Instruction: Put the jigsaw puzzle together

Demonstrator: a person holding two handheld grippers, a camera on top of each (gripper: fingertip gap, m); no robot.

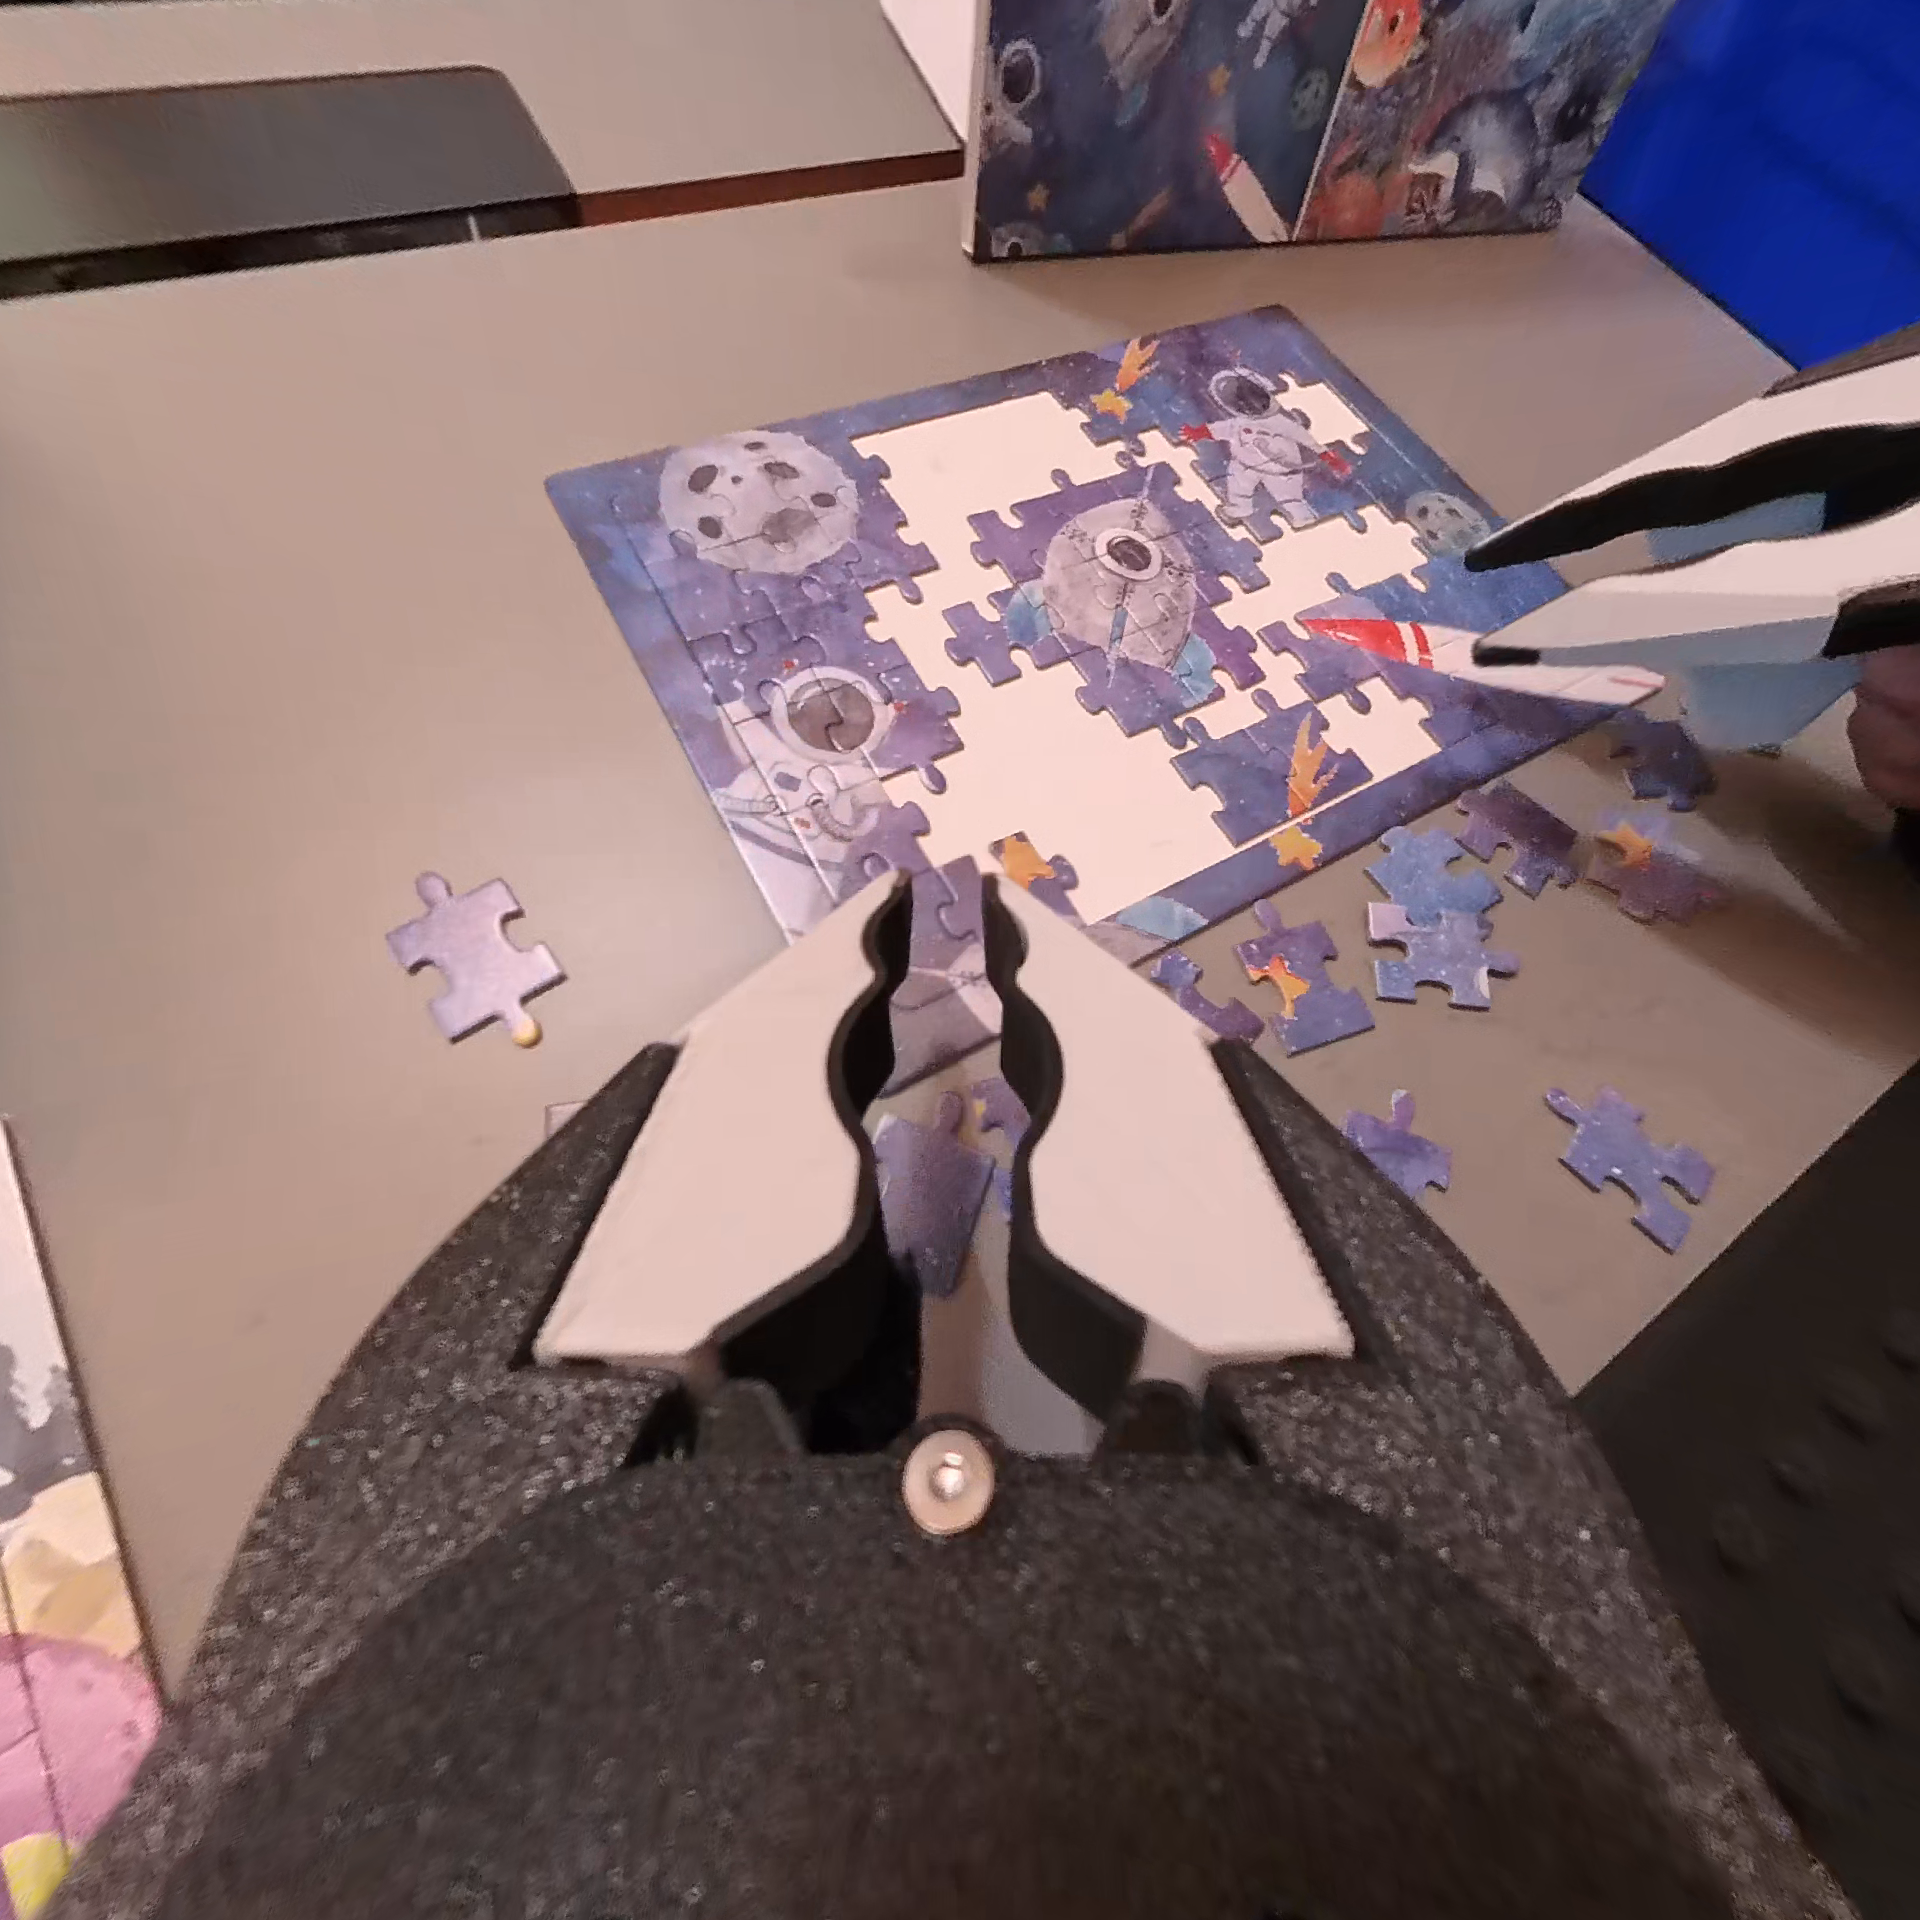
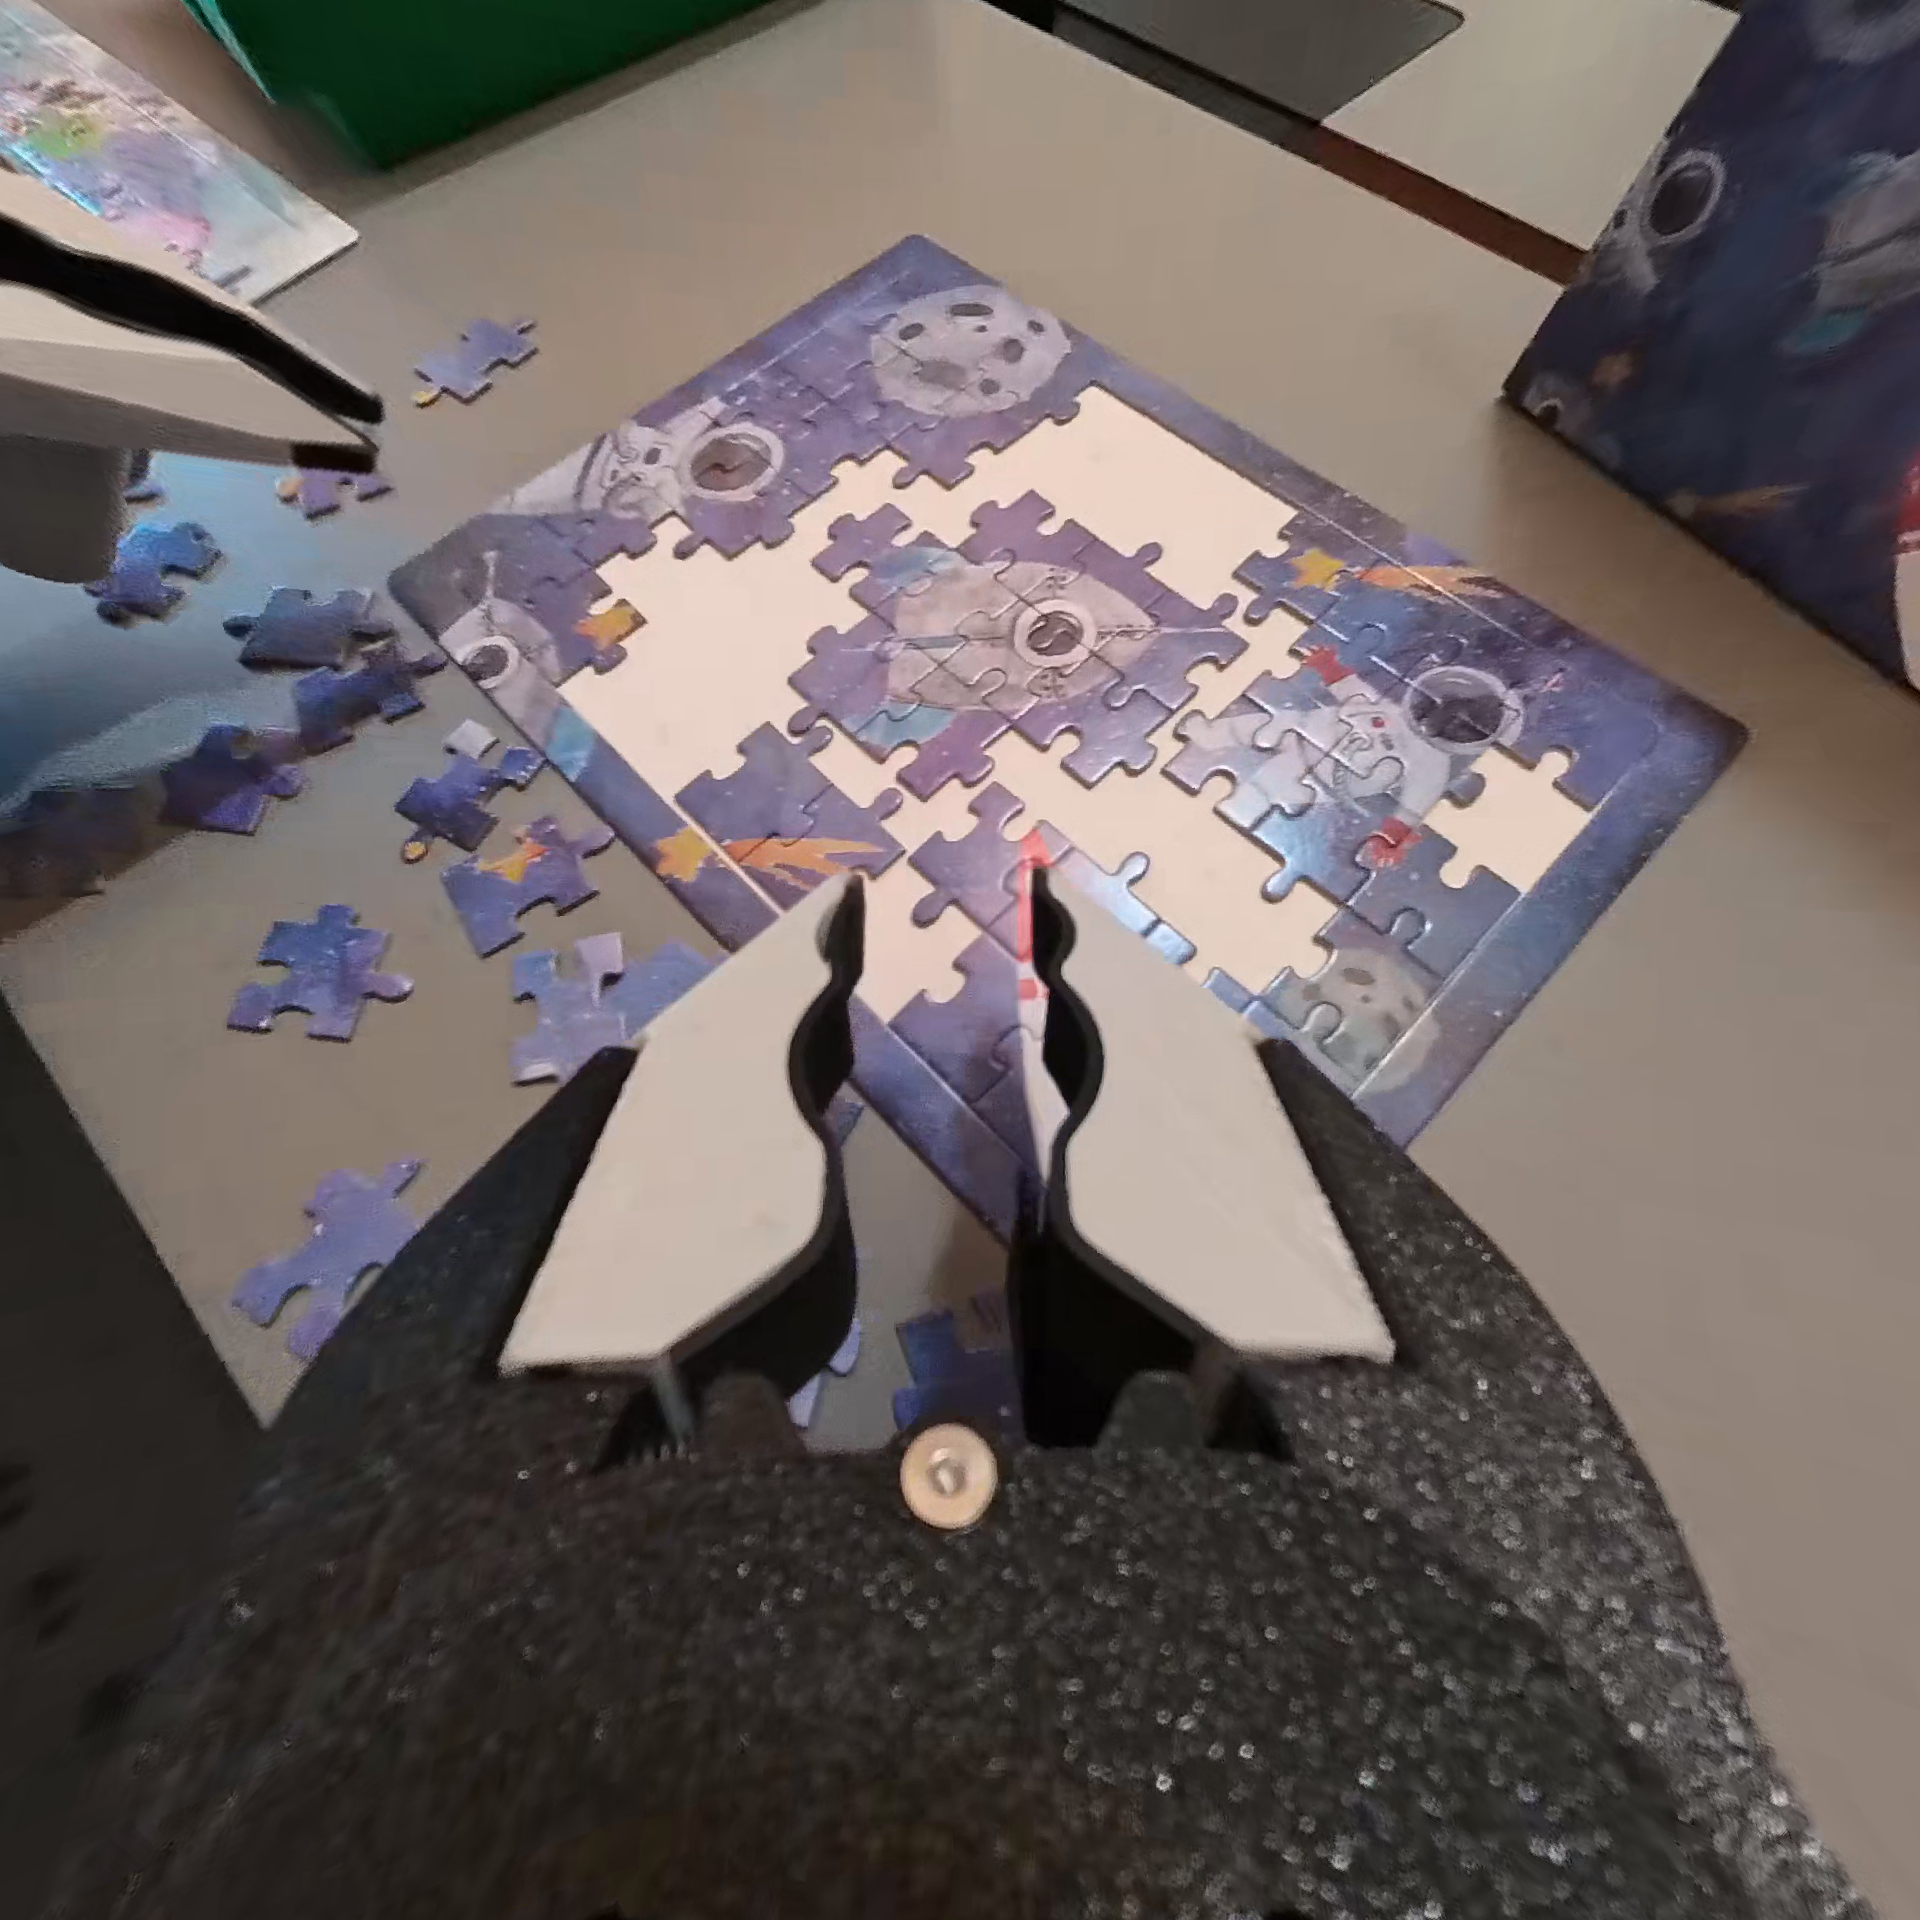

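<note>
Two tongs up, both empty. My left gripper hovers at the near corner of the puzzle, jaws only a narrow slit apart, nothing pinched. My right gripper has its jaws spread wider, hanging above the red rocket at the board's edge, holding nothing. Under them lies the jigsaw puzzle, flat on the grey table: purple space art, a cratered moon, astronauts, a round spacecraft island in the middle, and white backing showing through several gaps. It's a rectangle; from my left view its long axis runs left to right, skewed on the table. Loose pieces scatter just beside its near edge, one lone piece apart. Beyond stands the picture box.
</note>
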